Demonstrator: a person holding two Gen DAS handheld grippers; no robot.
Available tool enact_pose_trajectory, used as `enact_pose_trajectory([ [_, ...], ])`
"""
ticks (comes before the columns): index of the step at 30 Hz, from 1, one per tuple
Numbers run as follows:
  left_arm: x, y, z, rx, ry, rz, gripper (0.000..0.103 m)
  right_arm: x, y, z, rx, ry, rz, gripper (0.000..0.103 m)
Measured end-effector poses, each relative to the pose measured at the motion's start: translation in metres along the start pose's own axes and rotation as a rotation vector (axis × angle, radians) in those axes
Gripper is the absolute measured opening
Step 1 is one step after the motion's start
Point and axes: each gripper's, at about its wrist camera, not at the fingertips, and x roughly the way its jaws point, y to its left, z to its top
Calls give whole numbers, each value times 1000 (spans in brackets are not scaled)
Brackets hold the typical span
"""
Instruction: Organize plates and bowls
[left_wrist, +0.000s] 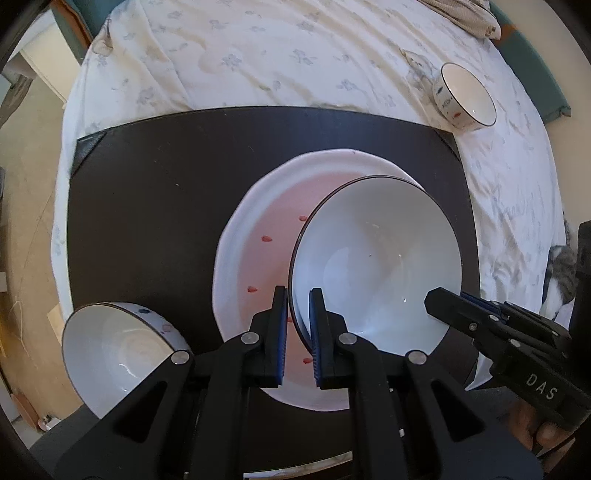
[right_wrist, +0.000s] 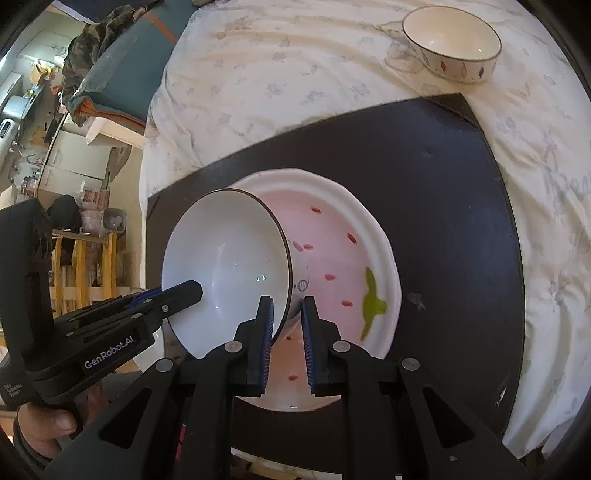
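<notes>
Both pinching 1 large white bowl (left_wrist: 376, 266) by opposite rims: left gripper (left_wrist: 298, 332), right gripper (right_wrist: 287, 332). Hanging tilted over strawberry plate (right_wrist: 354, 258); 2 patterned bowls (left_wrist: 465, 96) (left_wrist: 118, 347) unstacked.

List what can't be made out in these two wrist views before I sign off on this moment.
- Whether the big bowl rests on the strawberry plate: its base is hidden by its own wall in both views.
- Near rim of the plate: covered by the left tool and the right tool.
- Second bowl, left wrist view: its lower part is behind the tool's arm.
- Far bowl's pattern: too small.
</notes>
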Motion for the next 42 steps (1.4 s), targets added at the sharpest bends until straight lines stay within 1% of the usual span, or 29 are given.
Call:
enact_pose_trajectory([
  [6, 6, -4, 3, 16, 0, 9, 9, 5, -12, -2, 30, 4, 13, 17],
  [19, 6, 0, 5, 28, -3, 21, 9, 9, -14, 1, 36, 15, 26, 17],
  [23, 6, 3, 6, 9, -2, 9, 9, 10, -15, 1, 49, 16, 38, 18],
  [26, 4, 3, 6, 11, -17, 21, 9, 10, -17, 0, 56, 19, 52, 18],
  [29, 4, -1, 5, 47, -17, 49, 10, 10, -16, 0, 55, 19, 51, 19],
  [30, 4, -2, 5, 52, -14, 55, 12, 10, -16, 0, 58, 21, 55, 20],
  [32, 4, -1, 4, 51, -13, 80, 24, 8, -16, 0, 63, 21, 58, 20],
  [33, 3, 1, 5, 49, -18, 94, 36, 7, -16, 0, 63, 18, 59, 20],
  [34, 2, 2, 4, 53, -32, 124, 48, 6, -15, 0, 62, 14, 52, 20],
  [35, 1, 1, 4, 63, -48, 169, 53, 5, -15, 0, 59, 10, 43, 20],
  [36, 0, 2, 4, 70, -56, 194, 57, 4, -14, 0, 58, 8, 38, 20],
  [37, -1, 2, 3, 81, -65, 215, 57, 3, -15, -1, 59, 3, 39, 20],
  [42, -7, 6, 0, 69, -73, 220, 57, -1, -17, -5, 56, -33, 54, 21],
])
